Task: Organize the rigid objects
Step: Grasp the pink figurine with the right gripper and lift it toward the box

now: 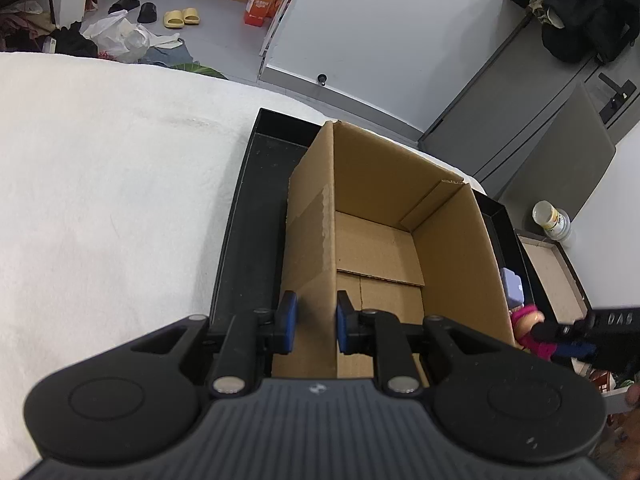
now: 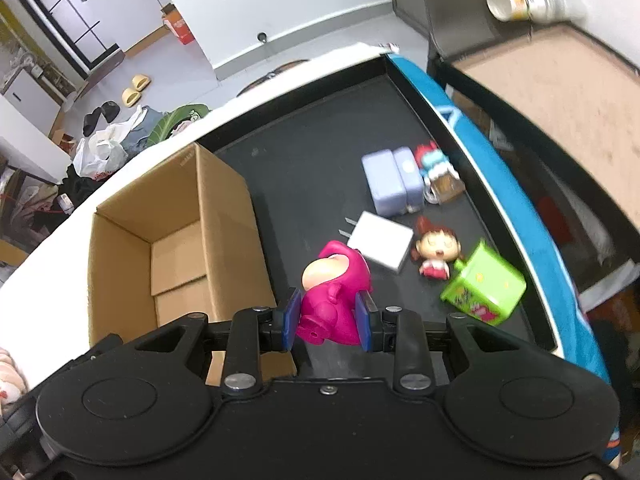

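Closest to my left camera, my left gripper [image 1: 314,326] is clamped narrow on the near wall of the cardboard box [image 1: 448,240], one blue pad outside that wall and one inside. That box is my landmark: it stands open-topped and upright in the black tray [image 1: 240,224], and its floor is bare.

On my right side, the right gripper [image 2: 328,318] is closed on the pink bear figure [image 2: 336,300], blue pads pressed against its flanks, just right of the box's outer wall and above the tray floor. From the left wrist view I catch the same figure peeking past the box's right wall.

Further right of the box, on the tray floor, lies a white plug adapter [image 2: 380,246] with its prongs pointing toward the box. Beyond the adapter, farther from me, stand two pale lilac boxes [image 2: 394,182] side by side, with a small red-haired figure [image 2: 436,170] just beside them. A brown-haired doll [image 2: 436,250] lies right of the adapter, and a green cube [image 2: 486,286] sits tilted on the doll's far side from the box. A white cloth [image 1: 100,180] spreads left of the tray.
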